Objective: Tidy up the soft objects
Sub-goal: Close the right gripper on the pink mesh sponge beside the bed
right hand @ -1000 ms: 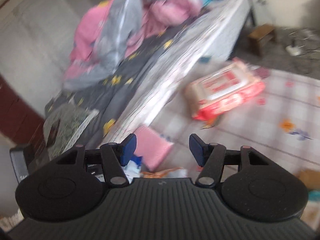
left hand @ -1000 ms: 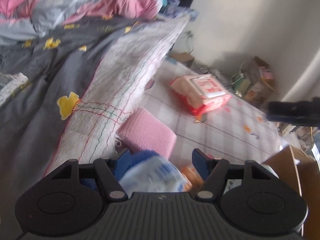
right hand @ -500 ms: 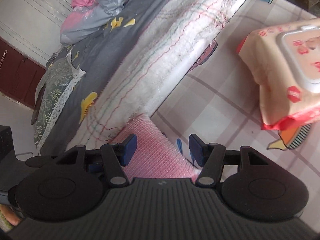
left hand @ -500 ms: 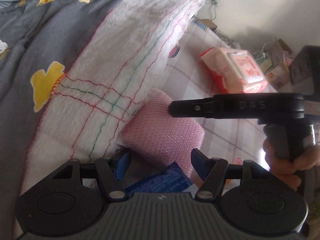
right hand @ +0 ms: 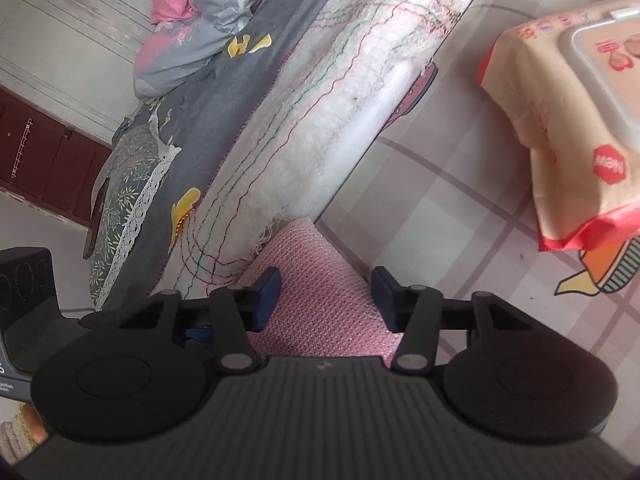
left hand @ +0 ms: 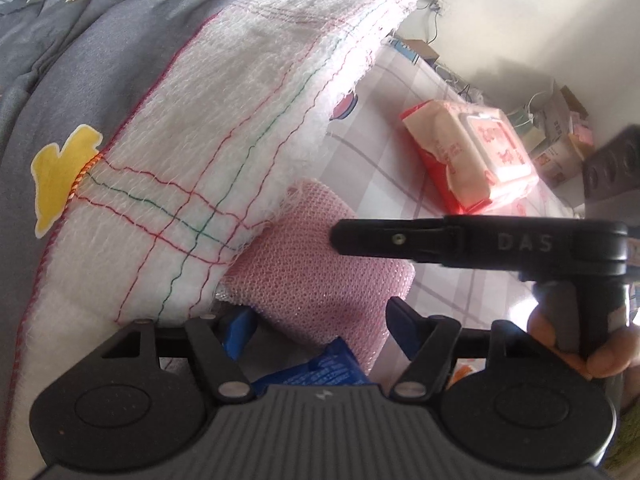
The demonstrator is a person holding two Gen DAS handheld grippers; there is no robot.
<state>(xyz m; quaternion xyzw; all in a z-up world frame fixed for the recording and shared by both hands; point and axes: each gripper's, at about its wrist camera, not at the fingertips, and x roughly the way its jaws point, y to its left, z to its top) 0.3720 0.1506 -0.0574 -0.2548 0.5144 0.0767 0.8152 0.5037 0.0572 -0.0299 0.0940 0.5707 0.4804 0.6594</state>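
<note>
left gripper [left hand: 318, 322]: your jaws opening, wide, astride the pink sponge [left hand: 320, 276], lower centre
right gripper [right hand: 325, 294]: your jaws closing, narrow around sponge, contact unclear
left view only: blue packet [left hand: 316, 370], your hand [left hand: 580, 344]
right view only: pillow [right hand: 124, 184], upper left

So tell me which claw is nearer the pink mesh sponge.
Right. The right claw straddles the pink mesh sponge, its jaws having just closed further. The left claw sits at the sponge's near edge, jaws wider.
</note>
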